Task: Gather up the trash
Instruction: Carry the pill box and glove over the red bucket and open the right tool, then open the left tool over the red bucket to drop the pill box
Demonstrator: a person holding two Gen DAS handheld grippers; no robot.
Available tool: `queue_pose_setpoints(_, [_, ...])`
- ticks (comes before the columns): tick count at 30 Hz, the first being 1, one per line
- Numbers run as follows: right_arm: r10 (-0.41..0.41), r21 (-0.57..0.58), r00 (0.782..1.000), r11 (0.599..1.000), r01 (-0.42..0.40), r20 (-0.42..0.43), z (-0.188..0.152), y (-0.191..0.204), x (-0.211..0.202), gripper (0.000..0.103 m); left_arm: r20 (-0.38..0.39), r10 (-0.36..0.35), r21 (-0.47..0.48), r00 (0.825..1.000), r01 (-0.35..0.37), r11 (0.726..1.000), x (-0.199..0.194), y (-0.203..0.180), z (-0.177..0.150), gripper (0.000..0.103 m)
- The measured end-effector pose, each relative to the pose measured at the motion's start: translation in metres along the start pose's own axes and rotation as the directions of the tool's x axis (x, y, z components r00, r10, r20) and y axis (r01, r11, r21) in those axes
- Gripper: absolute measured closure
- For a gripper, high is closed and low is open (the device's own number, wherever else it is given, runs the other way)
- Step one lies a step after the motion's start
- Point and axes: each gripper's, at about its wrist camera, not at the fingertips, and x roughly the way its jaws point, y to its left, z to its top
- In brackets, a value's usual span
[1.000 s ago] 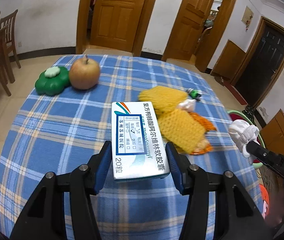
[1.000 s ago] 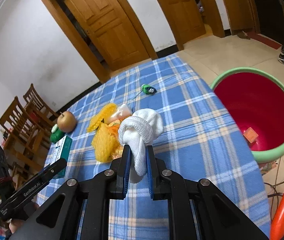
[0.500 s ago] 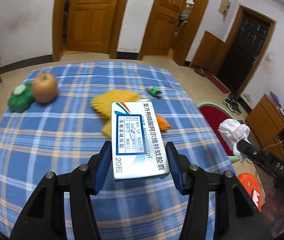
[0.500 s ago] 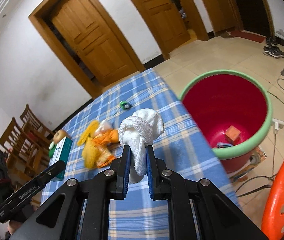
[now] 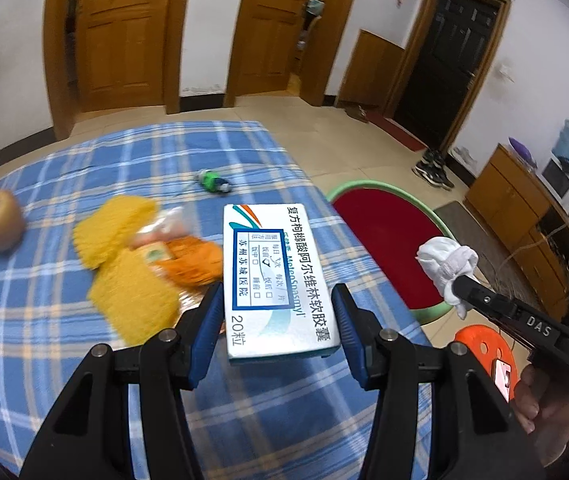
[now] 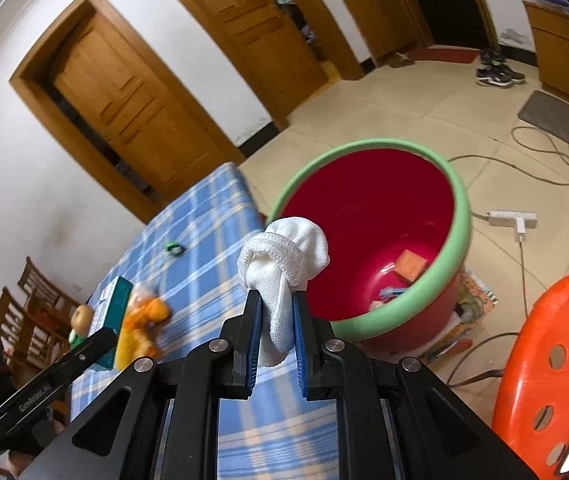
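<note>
Both grippers are found loaded. The left gripper [image 5: 276, 320] is clamped at mid-width on a white and teal medicine box [image 5: 276, 276], held flat between the blue pads. The right gripper [image 6: 276, 332] is closed nearly to its narrowest on a rolled white sock [image 6: 284, 264], whose lower end hangs between the jaws.

Change noted against the views of a second ago: both loads have been carried across the table towards its right-hand edge. The red bin with the green rim [image 6: 460, 216], formerly well off to the side of the right wrist view, is now directly beyond the sock, and in the left wrist view it has come into sight past the box, beside the table edge. Neither grip has altered.

Left on the blue checked tablecloth [image 5: 84, 160]: yellow foam netting [image 5: 132, 280], an orange wrapper [image 5: 192, 260], a small green item [image 5: 212, 180] towards the far edge, and an apple [image 5: 2, 220] near the left edge.

Assessment: the carry phase is close to complete for the sock; release over the bin is judged to be next, the box to follow. Some trash is already seen in the bin
</note>
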Motion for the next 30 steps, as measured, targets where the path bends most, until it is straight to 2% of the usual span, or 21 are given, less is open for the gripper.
queue_pose_setpoints(5, [-0.043, 0.020, 0.999, 0.999, 0.043, 0.008, 0.009, -0.020, 0.008, 0.085, -0.031, -0.017, 0.042, 0.999, 0.019, 0.999, 0.024, -0.021, 0.010, 0.048])
queue_pose_setpoints(11, [-0.044, 0.075, 0.999, 0.996, 0.043, 0.008, 0.019, -0.040, 0.015, 0.070, -0.062, -0.034, 0.089, 0.998, 0.039, 0.995, 0.048, -0.047, 0.018, 0.048])
queue_pose_setpoints(23, [-0.088, 0.120, 0.989, 0.990, 0.073, 0.119, 0.024, -0.068, -0.021, 0.070, -0.106, -0.072, 0.196, 0.992, 0.092, 0.976, 0.091, -0.101, 0.029, 0.048])
queue_pose_setpoints(30, [-0.088, 0.162, 0.989, 0.984, 0.068, 0.121, 0.019, -0.080, -0.028, 0.070, -0.130, -0.067, 0.240, 0.989, 0.097, 0.966, 0.116, -0.124, 0.033, 0.048])
